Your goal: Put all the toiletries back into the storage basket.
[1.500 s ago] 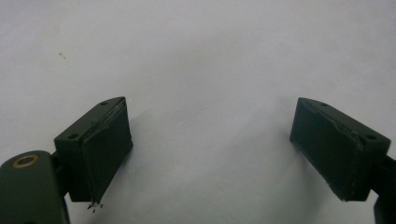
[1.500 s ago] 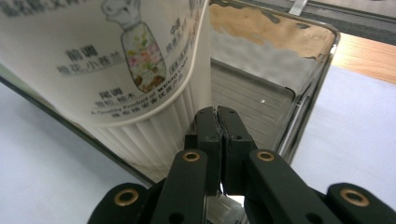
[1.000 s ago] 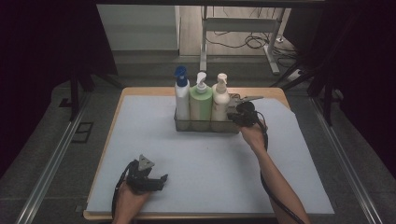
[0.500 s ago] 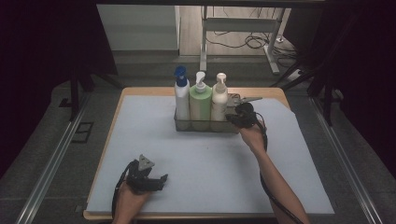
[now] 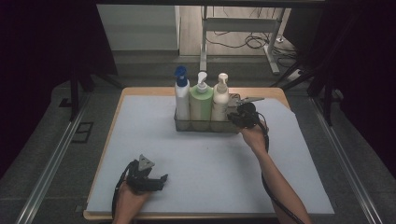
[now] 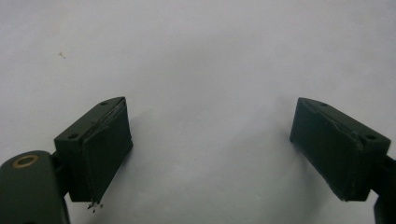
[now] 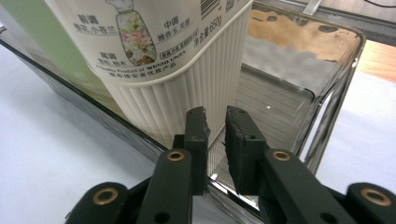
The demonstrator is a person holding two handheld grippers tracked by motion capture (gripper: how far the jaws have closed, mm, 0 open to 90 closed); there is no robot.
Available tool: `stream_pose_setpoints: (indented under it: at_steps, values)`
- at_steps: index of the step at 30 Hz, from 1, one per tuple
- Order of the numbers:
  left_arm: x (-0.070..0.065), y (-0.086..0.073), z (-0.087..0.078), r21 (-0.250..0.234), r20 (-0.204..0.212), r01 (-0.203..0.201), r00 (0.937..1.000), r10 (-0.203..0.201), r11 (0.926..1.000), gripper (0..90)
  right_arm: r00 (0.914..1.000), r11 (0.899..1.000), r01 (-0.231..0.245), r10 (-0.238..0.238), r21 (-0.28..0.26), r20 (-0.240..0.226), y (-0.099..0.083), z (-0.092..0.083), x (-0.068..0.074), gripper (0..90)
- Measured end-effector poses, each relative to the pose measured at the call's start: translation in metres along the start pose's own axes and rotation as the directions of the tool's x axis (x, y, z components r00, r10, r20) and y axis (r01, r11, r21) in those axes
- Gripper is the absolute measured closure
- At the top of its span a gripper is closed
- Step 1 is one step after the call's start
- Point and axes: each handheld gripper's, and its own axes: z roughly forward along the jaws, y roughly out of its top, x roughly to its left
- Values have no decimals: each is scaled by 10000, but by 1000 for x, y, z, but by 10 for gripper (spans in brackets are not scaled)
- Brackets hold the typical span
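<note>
A: Where is your right gripper [image 5: 239,117] just now?

B: Right of centre in the high view, at the right end of the clear tray [image 5: 205,126]. In the right gripper view its jaws straddle the tray's near wall [image 7: 140,140] with a narrow gap; they have just been opening a little, and the pads don't look pressed on the wall.

A: And what stands in the tray?

B: Three pump bottles in a row: your blue-capped bottle [image 5: 181,95] at the left, the green bottle [image 5: 201,100] in the middle, the cream bottle [image 5: 220,99] at the right, nearest your gripper.

A: Your left gripper [image 5: 159,179]?

B: Lower left of the high view, low over the table [image 5: 289,154], jaws wide apart with nothing between them, well apart from the tray.
</note>
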Motion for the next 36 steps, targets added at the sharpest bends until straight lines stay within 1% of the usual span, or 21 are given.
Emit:
stream_pose_setpoints:
  at_steps: [6, 9, 12, 16, 22, 28, 29, 34, 36]
  values:
    - [0, 0, 0, 1, 2, -1, 10000, 1, 10000, 122, 9998, 10000, 63, -62, -19, 202, 0, -6, -2, 657]
    - [0, 0, 0, -2, 2, 12, 10000, -12, 10000, 122, 9998, 10000, 93, -92, -32, 196, -1, -10, -3, 576]
    - [0, 0, 0, -2, 1, -1, 10000, 1, 10000, 122, 9995, 9998, 222, -221, -11, 211, -1, -14, -3, 498]
    - [0, 0, 0, -2, 2, -1, 10000, 1, 10000, 122, 9991, 9992, 369, -366, -134, 225, -2, -21, -1, 404]
    - [0, 0, 0, -2, 0, -8, 10000, 8, 10000, 122, 9982, 9980, 602, -601, -205, 56, -4, -32, 2, 305]
    - [0, 0, 0, -5, -3, -8, 10000, 8, 10000, 122, 9955, 9955, 935, -937, -135, -113, -9, -41, 6, 238]
    - [0, 0, 0, -6, -3, -7, 10000, 7, 10000, 122, 9952, 9954, 957, -959, -93, -209, -11, -42, 7, 227]
    - [0, 0, 0, -7, -4, -7, 10000, 7, 10000, 122, 9939, 9945, 1044, -1046, -79, -354, -17, -47, 9, 189]
    - [0, 0, 0, -7, -5, -5, 10000, 5, 10000, 122, 9930, 9937, 1114, -1110, 72, -407, -20, -48, 10, 166]
